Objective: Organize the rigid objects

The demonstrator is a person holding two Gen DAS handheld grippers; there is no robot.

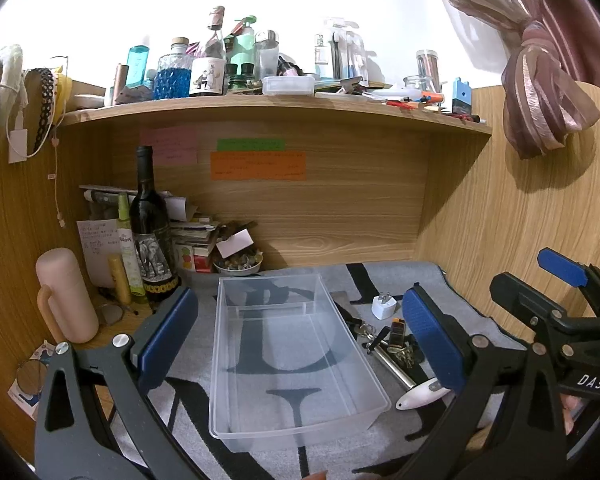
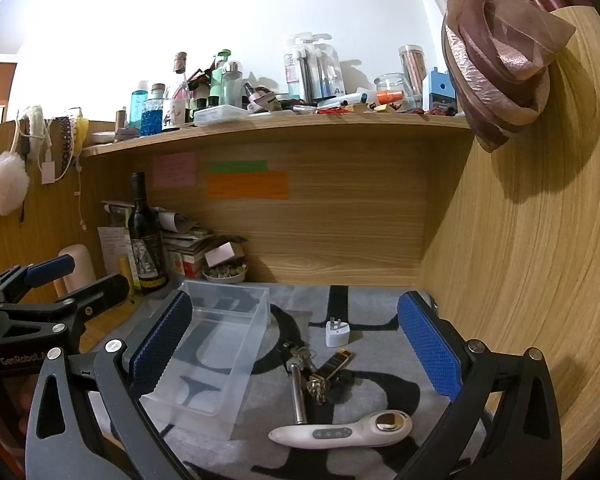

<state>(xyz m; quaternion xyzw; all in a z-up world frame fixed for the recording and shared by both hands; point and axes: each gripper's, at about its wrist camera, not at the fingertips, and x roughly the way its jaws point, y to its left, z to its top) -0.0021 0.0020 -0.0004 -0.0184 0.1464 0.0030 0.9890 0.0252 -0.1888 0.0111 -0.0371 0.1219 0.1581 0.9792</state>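
A clear plastic bin lies empty on a grey mat with black letters. Right of it lie a white plug adapter, a bunch of keys with a metal bar, a dark lighter and a white handheld device. My left gripper is open and empty, its jaws astride the bin. My right gripper is open and empty above the keys and the white device; it also shows in the left wrist view.
A wine bottle, a pink flask, spray tubes, stacked books and a small bowl crowd the back left corner. A shelf above holds many bottles and boxes. A wooden side panel stands close on the right.
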